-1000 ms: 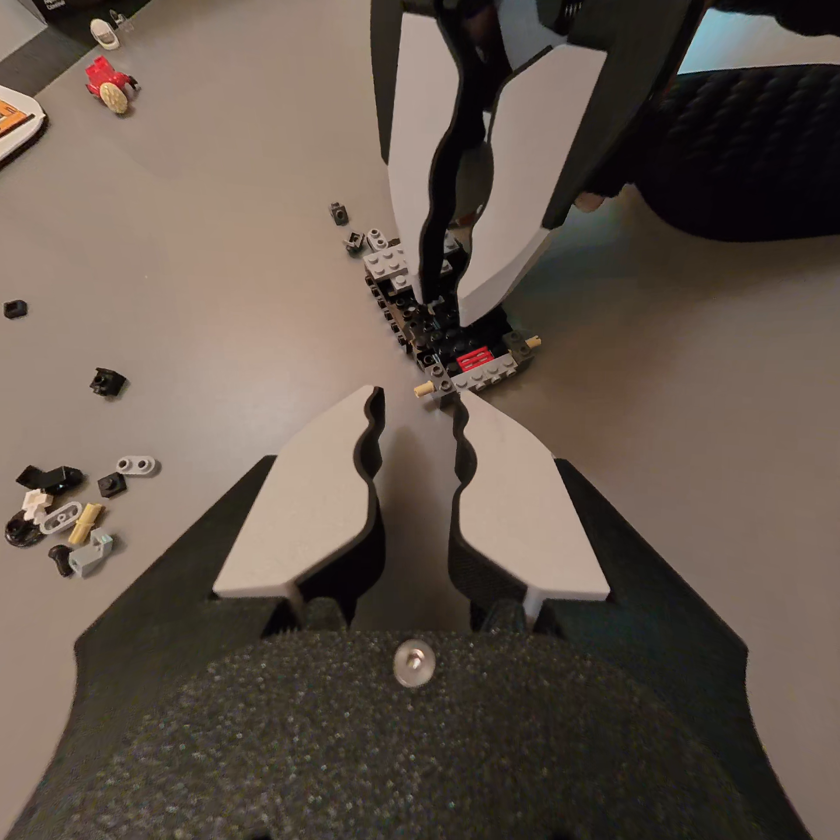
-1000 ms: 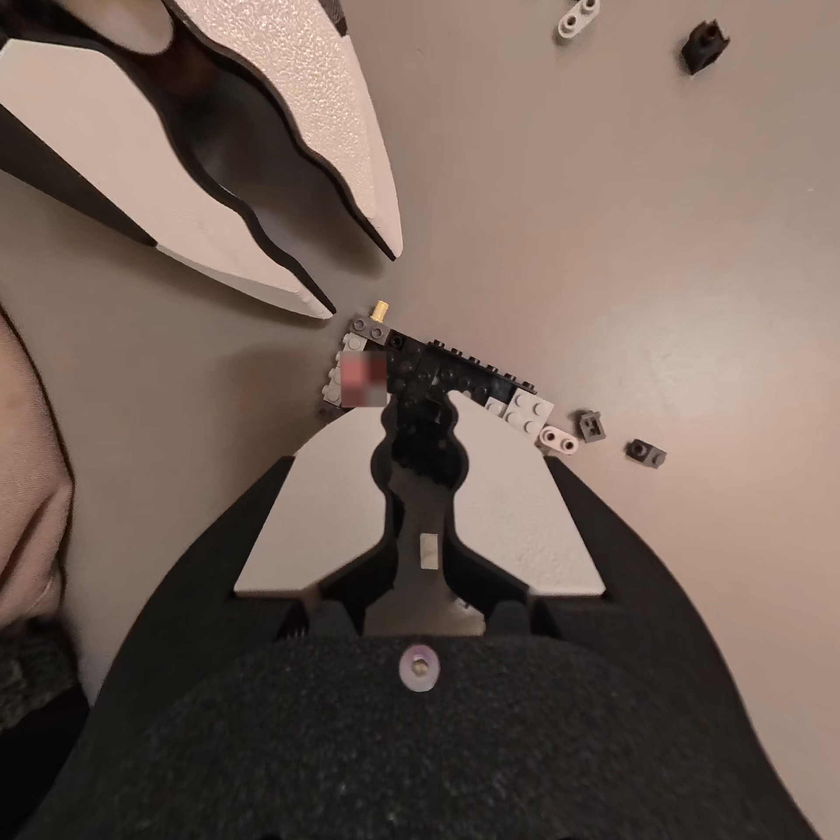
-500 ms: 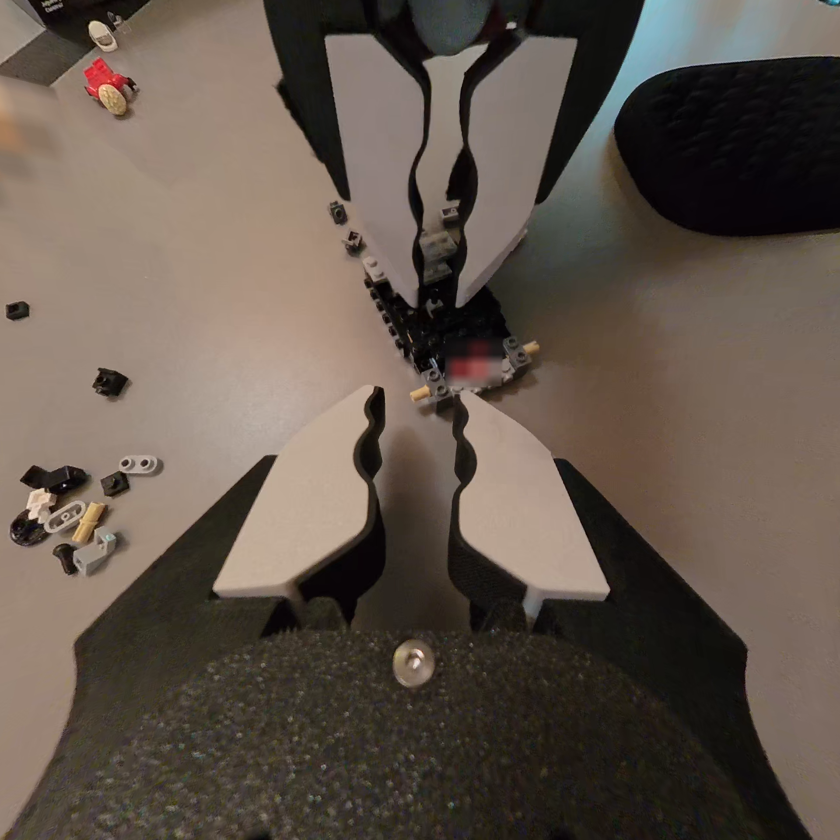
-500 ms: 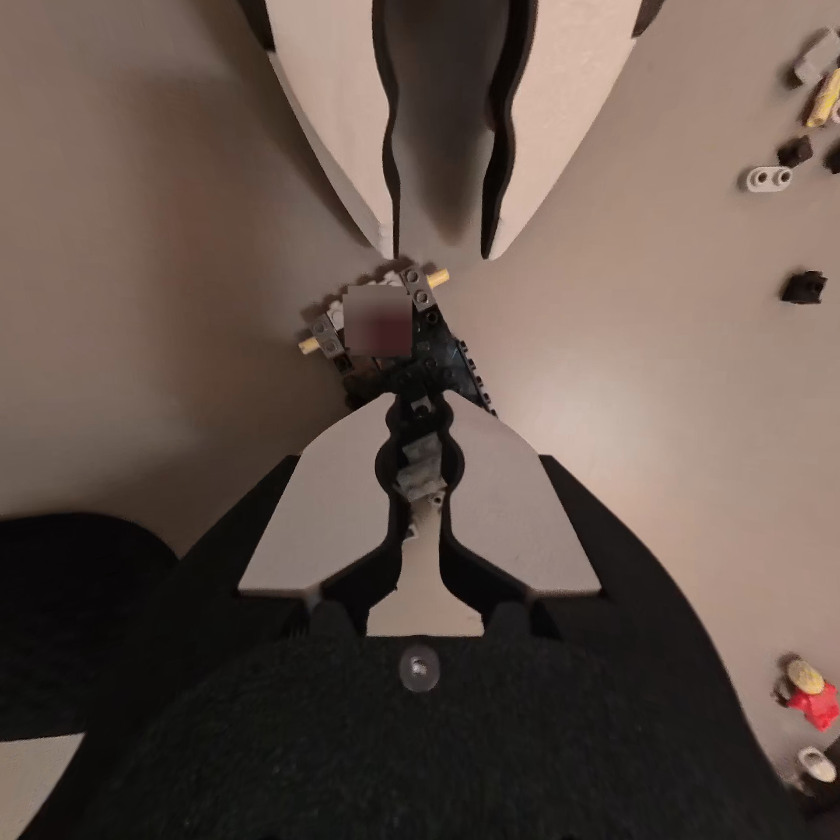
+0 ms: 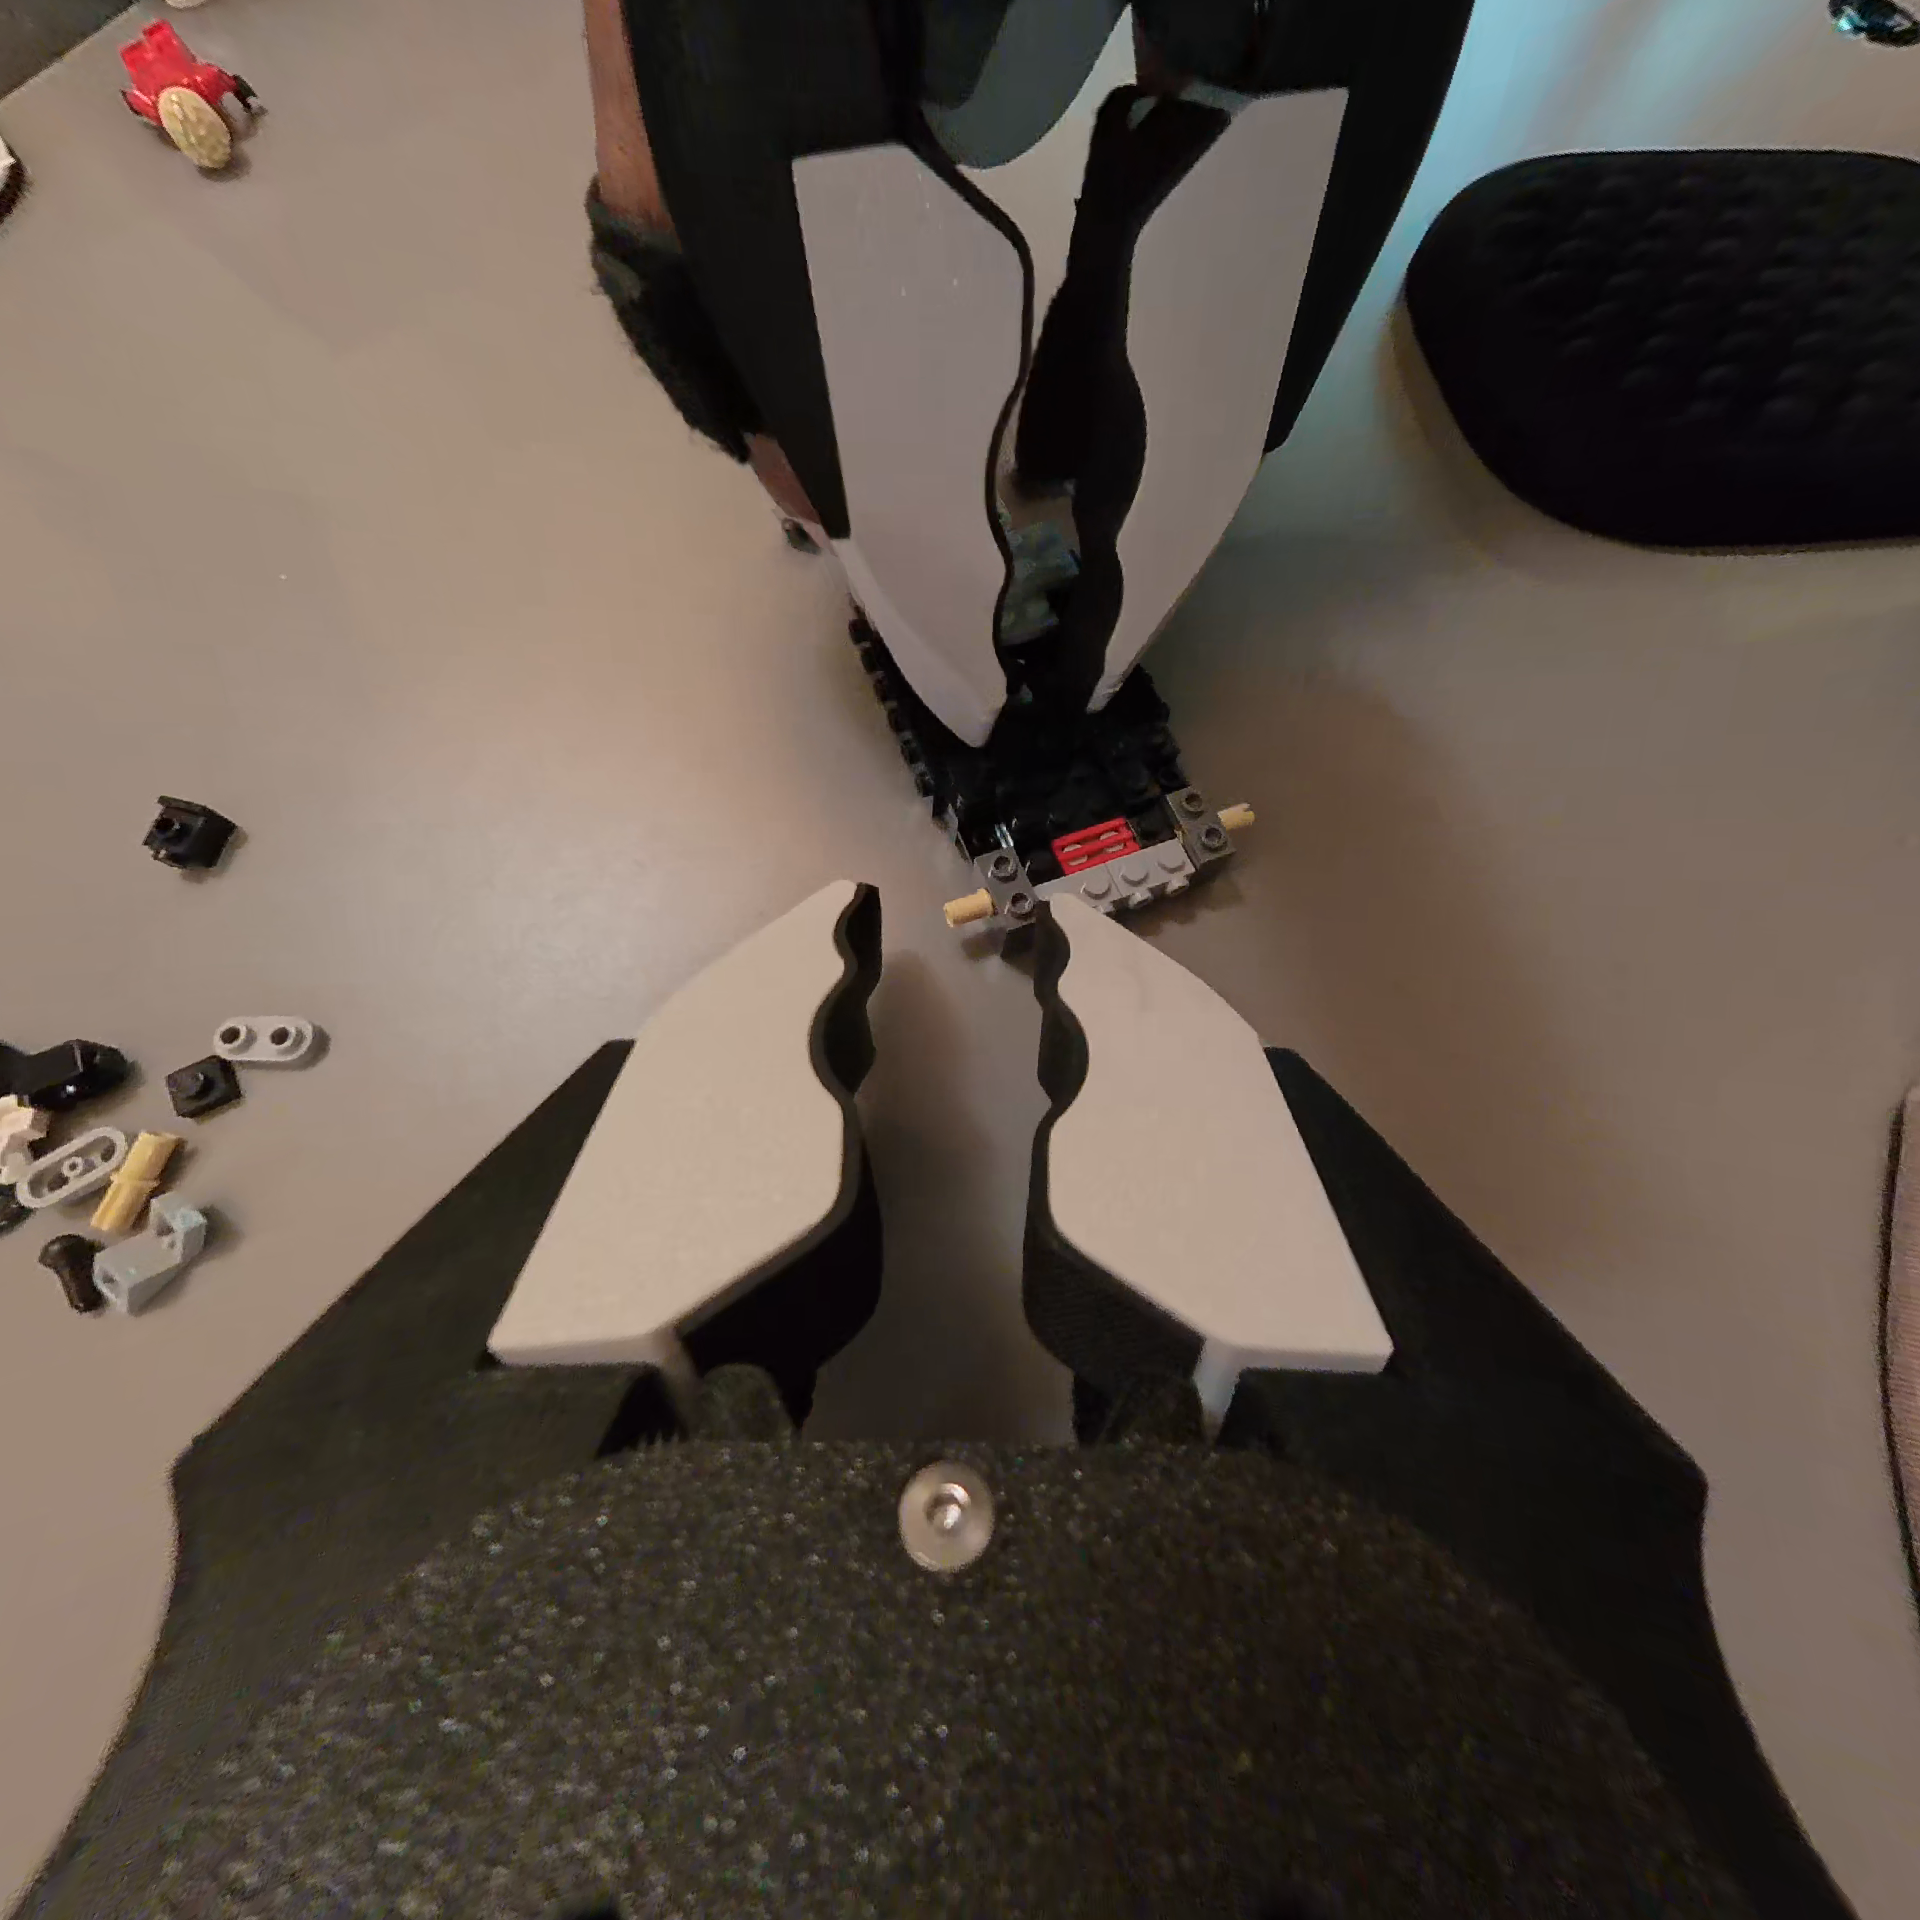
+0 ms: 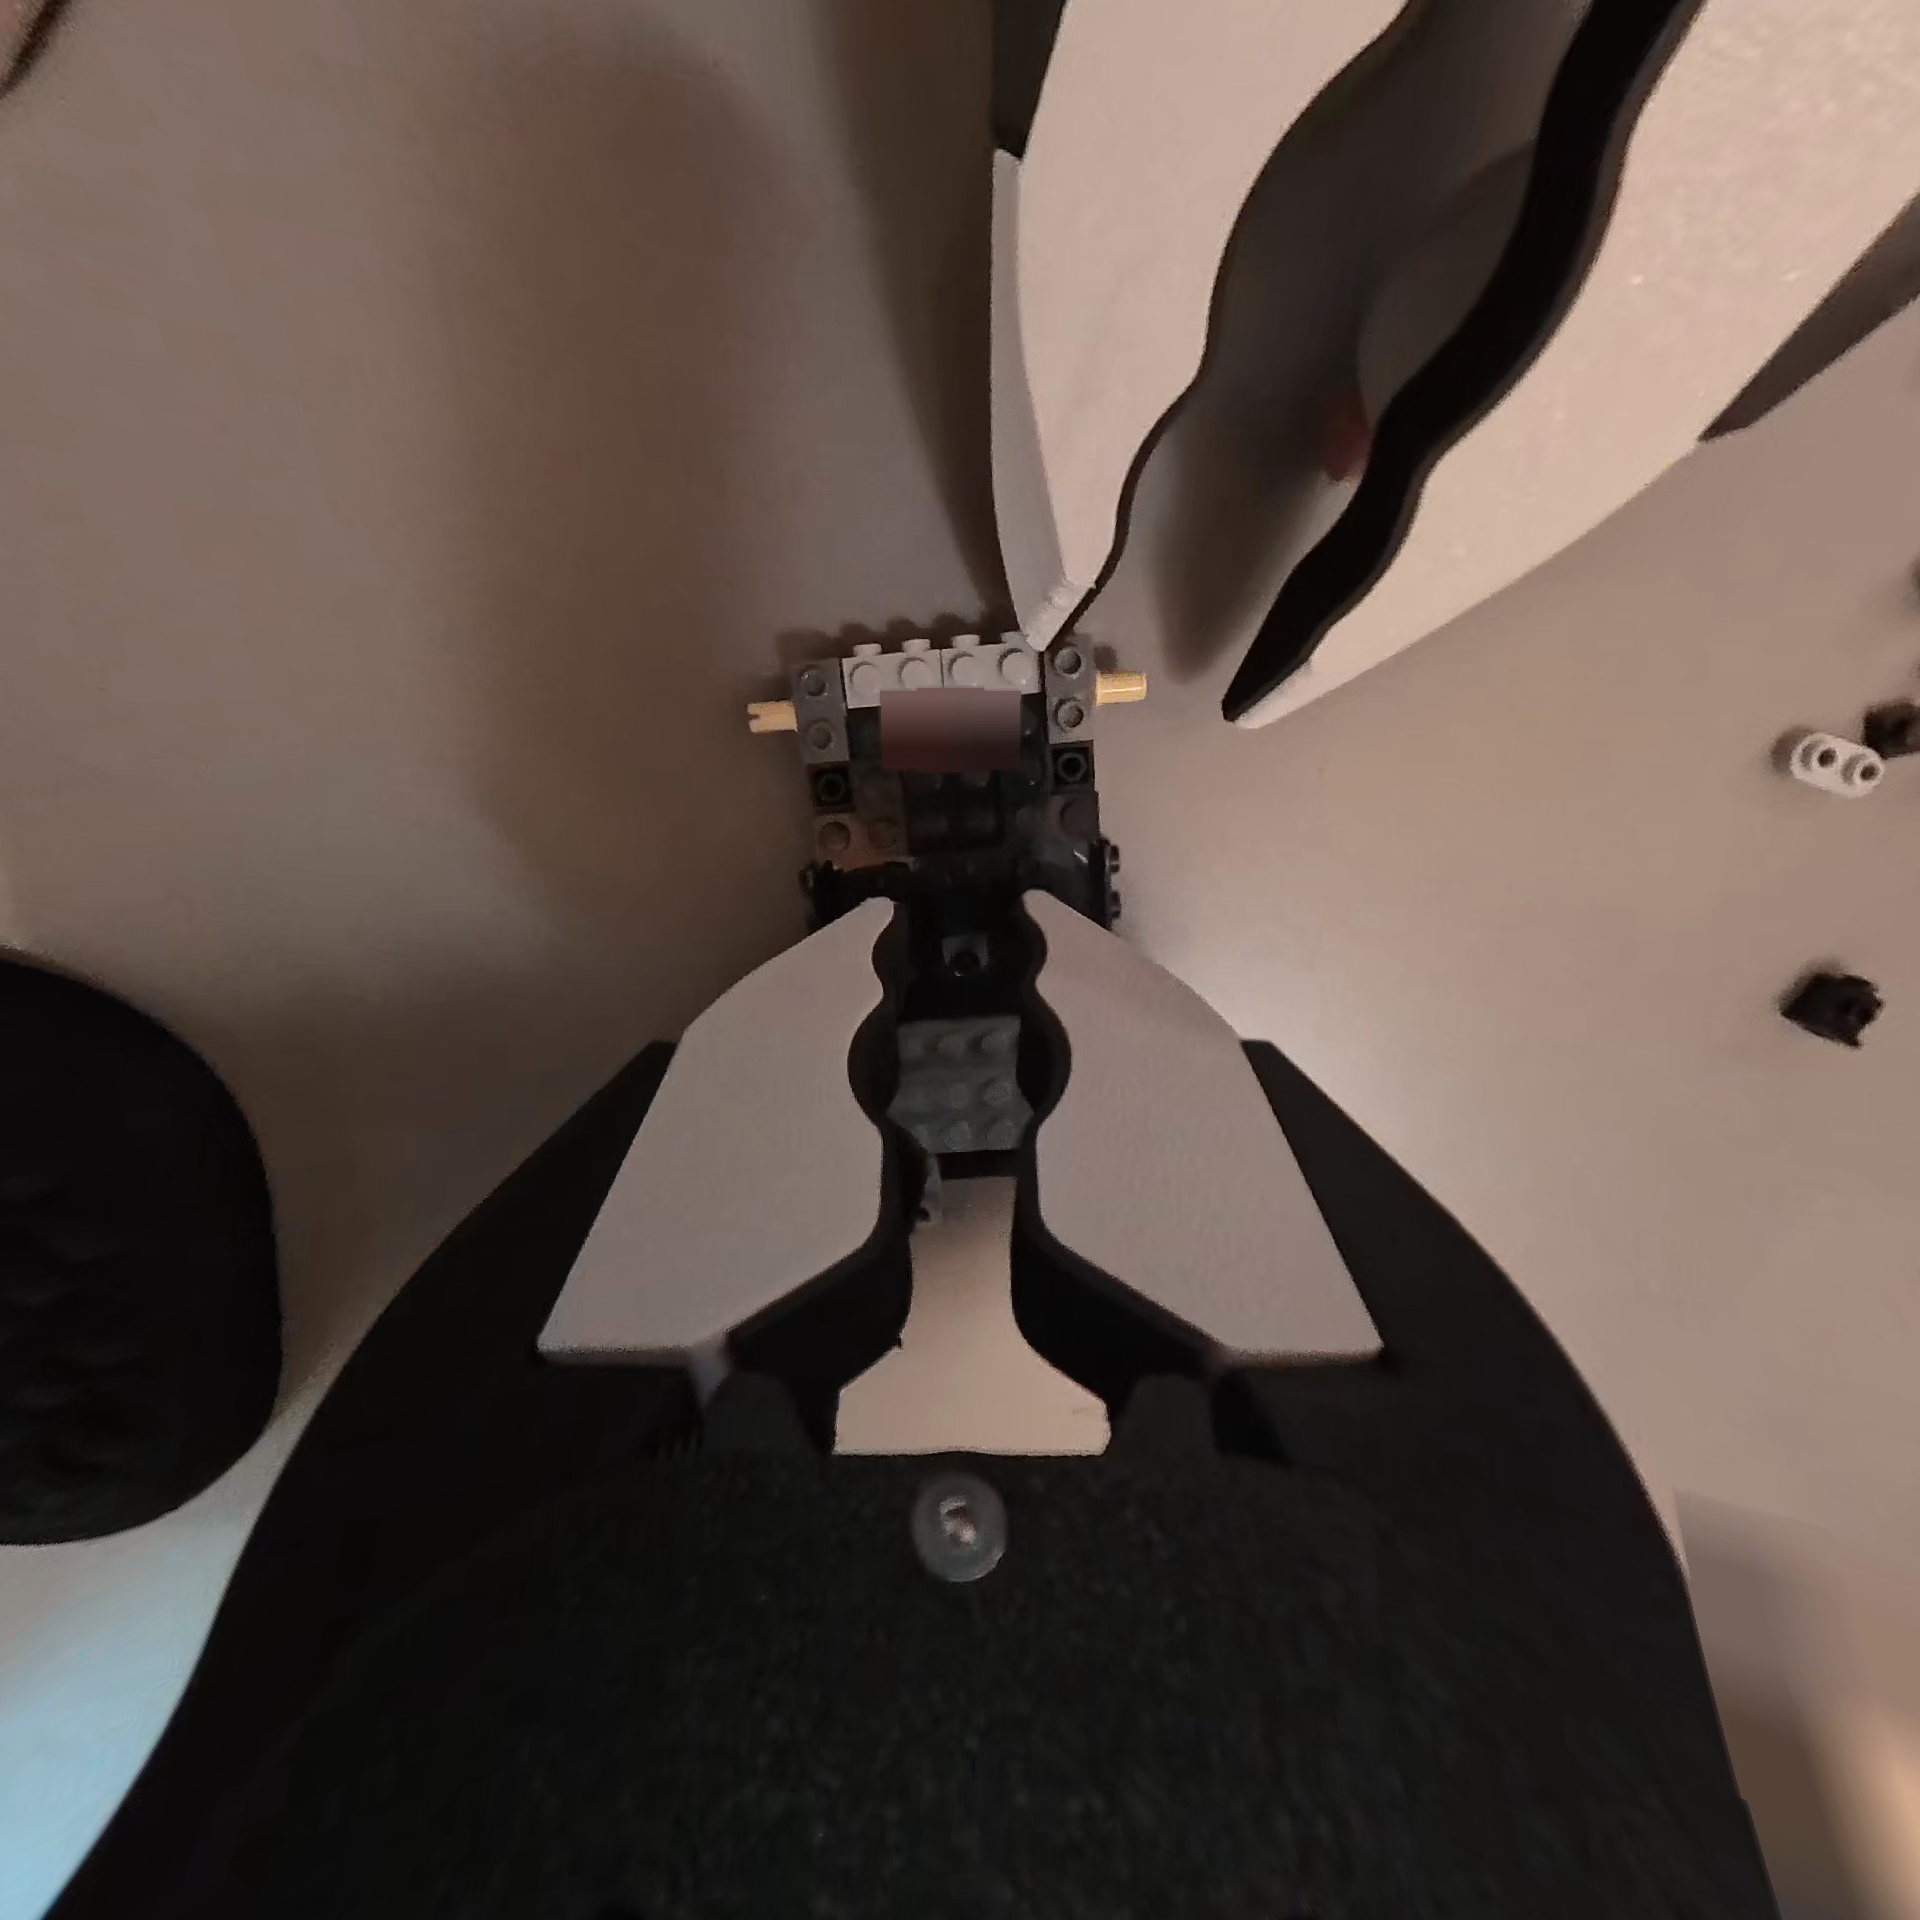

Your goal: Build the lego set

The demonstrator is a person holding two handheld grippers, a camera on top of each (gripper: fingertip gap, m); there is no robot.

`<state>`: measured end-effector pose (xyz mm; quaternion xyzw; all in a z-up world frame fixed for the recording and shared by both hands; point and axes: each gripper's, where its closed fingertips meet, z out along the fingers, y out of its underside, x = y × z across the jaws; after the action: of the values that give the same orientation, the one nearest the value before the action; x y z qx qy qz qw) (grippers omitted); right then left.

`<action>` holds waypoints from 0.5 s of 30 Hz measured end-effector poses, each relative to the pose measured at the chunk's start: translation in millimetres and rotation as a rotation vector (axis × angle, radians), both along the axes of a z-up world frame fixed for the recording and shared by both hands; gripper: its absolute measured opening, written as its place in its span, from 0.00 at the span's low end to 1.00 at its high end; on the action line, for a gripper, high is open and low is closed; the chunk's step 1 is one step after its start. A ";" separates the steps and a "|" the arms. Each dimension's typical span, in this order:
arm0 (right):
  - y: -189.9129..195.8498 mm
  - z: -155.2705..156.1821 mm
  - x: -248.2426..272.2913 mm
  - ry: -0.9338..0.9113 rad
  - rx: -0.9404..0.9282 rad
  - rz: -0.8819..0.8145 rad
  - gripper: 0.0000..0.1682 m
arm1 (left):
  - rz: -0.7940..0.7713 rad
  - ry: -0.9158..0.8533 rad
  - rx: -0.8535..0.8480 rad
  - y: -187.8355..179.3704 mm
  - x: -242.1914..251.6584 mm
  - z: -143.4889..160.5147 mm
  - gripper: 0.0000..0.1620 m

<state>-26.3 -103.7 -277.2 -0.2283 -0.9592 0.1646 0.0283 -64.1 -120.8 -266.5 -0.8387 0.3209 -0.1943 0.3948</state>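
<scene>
A black and grey lego chassis [image 5: 1081, 821] with a red grille piece and tan axle pins lies on the grey table [image 5: 416, 571]. My right gripper [image 6: 961, 909] is shut on the chassis [image 6: 966, 665] from its far end, with a grey studded plate [image 6: 961, 1091] between its fingers. It also shows in the left wrist view [image 5: 1044, 717], coming down from the top. My left gripper [image 5: 956, 909] is open and empty, its right fingertip just short of the near tan pin [image 5: 966, 909]. It also shows in the right wrist view [image 6: 1143, 665], at the chassis front.
Loose small parts lie at the left: a grey two-hole plate [image 5: 265, 1039], a black piece [image 5: 187, 831], a tan pin [image 5: 140, 1195] and a red wheeled build [image 5: 182, 94]. A black cushion [image 5: 1683, 343] sits at the right. The plate [image 6: 1829, 764] also shows in the right wrist view. Left tips to right tips: about 5 cm. The black piece [image 5: 187, 831] is about 12 cm from my left fingertips. Seen from the right wrist view [image 6: 1832, 1010] as well.
My right gripper has swung round with the chassis, which now points lengthwise towards my left gripper. My left gripper has stayed open in place.
</scene>
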 end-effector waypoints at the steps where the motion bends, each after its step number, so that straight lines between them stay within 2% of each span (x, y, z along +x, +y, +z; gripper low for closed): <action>1: -0.5 0.0 -0.4 -0.004 -0.014 0.008 0.10 | 0.000 -0.004 -0.003 0.0 -0.1 0.0 0.17; 3: -0.6 0.0 -0.8 -0.006 -0.053 0.000 0.10 | 0.001 -0.009 -0.008 0.1 -0.4 0.0 0.17; 4: 0.4 0.8 -1.0 0.000 -0.069 -0.012 0.04 | 0.002 -0.013 -0.009 0.3 -0.6 0.2 0.17; 10: 6.8 5.1 2.6 0.116 -0.109 -0.142 0.04 | 0.018 -0.161 -0.040 1.2 -1.0 14.2 0.19; 15: 13.8 40.7 -4.8 0.347 -0.104 -0.268 0.04 | 0.077 -0.411 -0.126 5.6 -2.6 31.7 0.25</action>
<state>-31.1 -89.9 -236.6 -0.3230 -0.8914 0.2454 0.2024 -66.7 -115.2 -234.8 -0.8161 0.1886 -0.3658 0.4057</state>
